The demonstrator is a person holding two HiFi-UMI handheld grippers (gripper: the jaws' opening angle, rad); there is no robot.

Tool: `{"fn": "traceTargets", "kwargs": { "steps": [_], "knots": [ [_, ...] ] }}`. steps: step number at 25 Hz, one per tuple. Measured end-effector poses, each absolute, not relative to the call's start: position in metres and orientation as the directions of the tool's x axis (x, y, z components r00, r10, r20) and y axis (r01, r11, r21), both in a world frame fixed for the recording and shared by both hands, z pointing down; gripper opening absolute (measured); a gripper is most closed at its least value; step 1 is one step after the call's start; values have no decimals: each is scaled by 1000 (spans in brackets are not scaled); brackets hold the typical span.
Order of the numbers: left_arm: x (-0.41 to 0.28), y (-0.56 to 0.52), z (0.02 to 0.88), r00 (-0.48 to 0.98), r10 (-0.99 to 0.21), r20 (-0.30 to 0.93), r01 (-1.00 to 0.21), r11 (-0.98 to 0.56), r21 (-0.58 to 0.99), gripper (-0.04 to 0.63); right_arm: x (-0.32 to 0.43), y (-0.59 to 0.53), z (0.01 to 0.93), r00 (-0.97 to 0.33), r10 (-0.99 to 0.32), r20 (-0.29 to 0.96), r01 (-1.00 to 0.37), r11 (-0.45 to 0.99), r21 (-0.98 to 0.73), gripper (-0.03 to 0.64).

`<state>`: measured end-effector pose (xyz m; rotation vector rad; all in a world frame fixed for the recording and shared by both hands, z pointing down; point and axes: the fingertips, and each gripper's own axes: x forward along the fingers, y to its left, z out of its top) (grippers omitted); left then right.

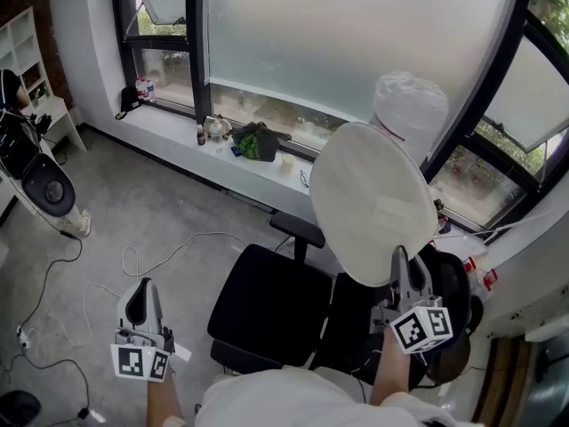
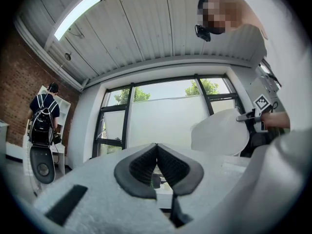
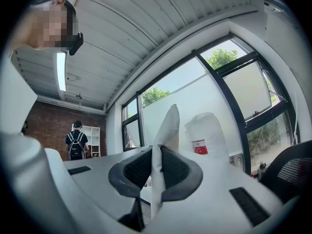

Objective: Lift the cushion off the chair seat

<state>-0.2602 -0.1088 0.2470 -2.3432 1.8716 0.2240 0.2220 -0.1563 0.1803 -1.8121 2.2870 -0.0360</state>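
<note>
A round white cushion (image 1: 372, 201) hangs tilted above and to the right of the black chair seat (image 1: 269, 302), clear of it. My right gripper (image 1: 402, 263) is shut on the cushion's lower right edge. In the right gripper view the cushion (image 3: 164, 136) runs edge-on between the dark pads (image 3: 181, 170). My left gripper (image 1: 139, 297) is low at the left, beside the chair, over the floor. Its jaws (image 2: 156, 151) meet with nothing between them. From the left gripper view the cushion (image 2: 219, 131) shows at the right, with the right gripper (image 2: 254, 116) at its edge.
The chair's armrest (image 1: 297, 226) and dark backrest (image 1: 449, 292) flank the seat. A white sack (image 1: 410, 107) stands by the window. Bottles and a green bag (image 1: 258, 142) sit on the low sill. Cables (image 1: 133, 261) trail over the grey floor. A person with a backpack (image 2: 44, 116) stands by white shelves.
</note>
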Motion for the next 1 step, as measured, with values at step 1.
{"fn": "traceTargets", "kwargs": {
  "steps": [1],
  "knots": [
    [-261,-109,247,219,-955,-198,-975,-221,-12,17,221,-156,180,-215,-964,-158,-958,239,-156,41]
  ]
}}
